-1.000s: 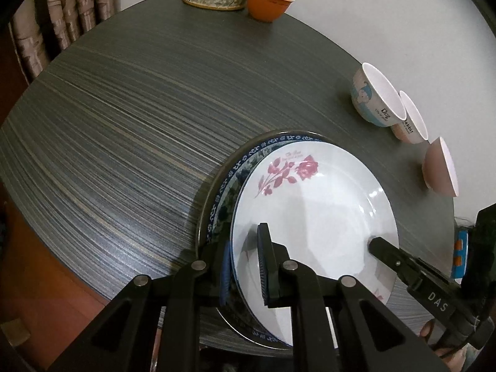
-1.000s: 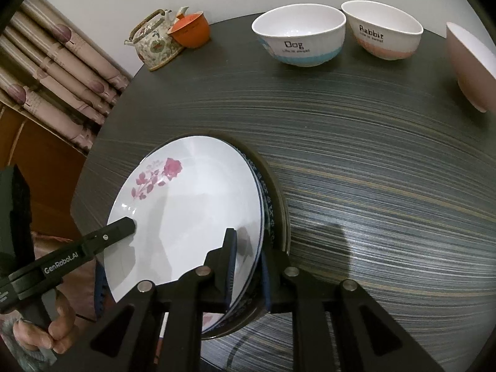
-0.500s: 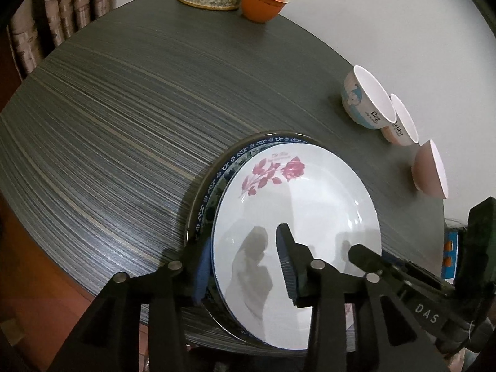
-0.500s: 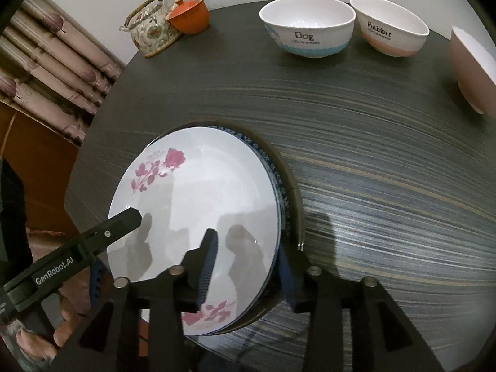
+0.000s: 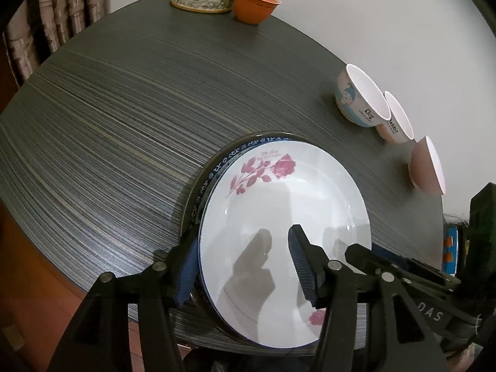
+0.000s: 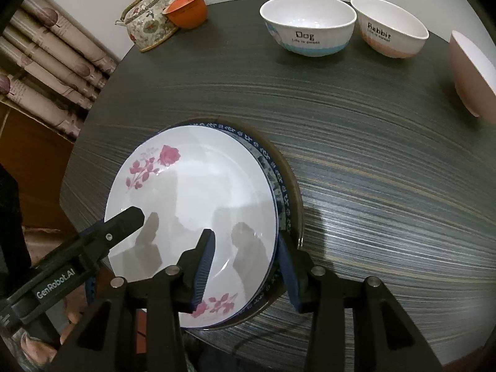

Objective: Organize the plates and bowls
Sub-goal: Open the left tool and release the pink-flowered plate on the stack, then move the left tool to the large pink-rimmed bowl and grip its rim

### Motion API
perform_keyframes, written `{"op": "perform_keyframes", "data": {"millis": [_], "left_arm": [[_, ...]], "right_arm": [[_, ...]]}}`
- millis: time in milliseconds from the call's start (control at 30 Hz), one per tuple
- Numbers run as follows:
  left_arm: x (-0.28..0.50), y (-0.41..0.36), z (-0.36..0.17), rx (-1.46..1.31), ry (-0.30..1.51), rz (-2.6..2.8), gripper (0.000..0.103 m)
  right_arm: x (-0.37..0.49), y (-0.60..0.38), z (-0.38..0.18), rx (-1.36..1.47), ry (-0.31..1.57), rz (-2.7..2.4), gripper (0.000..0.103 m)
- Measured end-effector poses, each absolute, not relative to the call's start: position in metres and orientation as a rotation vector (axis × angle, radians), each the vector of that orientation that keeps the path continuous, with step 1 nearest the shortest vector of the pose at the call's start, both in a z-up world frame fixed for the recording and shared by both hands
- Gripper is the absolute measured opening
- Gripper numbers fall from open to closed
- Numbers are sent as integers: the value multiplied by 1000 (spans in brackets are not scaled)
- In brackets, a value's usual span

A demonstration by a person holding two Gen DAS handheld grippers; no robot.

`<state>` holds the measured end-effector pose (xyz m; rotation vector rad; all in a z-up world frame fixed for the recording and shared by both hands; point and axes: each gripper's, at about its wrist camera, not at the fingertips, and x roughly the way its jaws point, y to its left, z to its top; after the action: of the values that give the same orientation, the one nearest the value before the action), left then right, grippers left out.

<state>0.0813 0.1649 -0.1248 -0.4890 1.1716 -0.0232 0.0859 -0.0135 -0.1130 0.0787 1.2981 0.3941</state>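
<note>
A white rose-patterned plate (image 5: pixel 285 214) lies on top of a blue-rimmed plate (image 5: pixel 217 167) and a darker plate, stacked at the near edge of the round dark table (image 5: pixel 124 117). My left gripper (image 5: pixel 245 266) is open, its jaws straddling the stack's left rim. My right gripper (image 6: pixel 245 263) is open, its jaws straddling the right rim of the rose plate (image 6: pixel 192 217). Each gripper shows in the other's view. Three bowls stand at the far side: a "Dog" bowl (image 6: pixel 307 29), a "Rabbit" bowl (image 6: pixel 390 26) and a pink bowl (image 6: pixel 471 71).
A floral teapot (image 6: pixel 148 24) and an orange lidded cup (image 6: pixel 186 11) stand at the table's far left edge. Curtains (image 6: pixel 46 55) hang beyond the table on the left. A wall rises behind the table.
Both grippers have opened from shut on the plate stack's rims and drawn back slightly. The plates now rest flat on the table.
</note>
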Motion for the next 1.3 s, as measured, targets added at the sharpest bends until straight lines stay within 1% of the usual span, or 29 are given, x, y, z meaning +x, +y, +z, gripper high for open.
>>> {"op": "perform_keyframes", "data": {"millis": [267, 400, 433, 800, 1067, 1300], "left_arm": [[82, 157, -122, -409, 1145, 7, 57], [78, 153, -112, -314, 1070, 68, 64], [78, 154, -112, -310, 1063, 71, 64], [74, 154, -103, -247, 972, 119, 64], [72, 151, -94, -199, 913, 151, 65], [70, 141, -88, -142, 923, 183, 65]], "right_arm": [[83, -20, -104, 87, 1264, 403, 46], [82, -25, -100, 111, 1228, 416, 46], [81, -28, -100, 115, 1229, 416, 46], [83, -67, -101, 150, 1209, 359, 46], [88, -139, -107, 264, 1208, 258, 46], [93, -211, -107, 320, 1183, 157, 46]]}}
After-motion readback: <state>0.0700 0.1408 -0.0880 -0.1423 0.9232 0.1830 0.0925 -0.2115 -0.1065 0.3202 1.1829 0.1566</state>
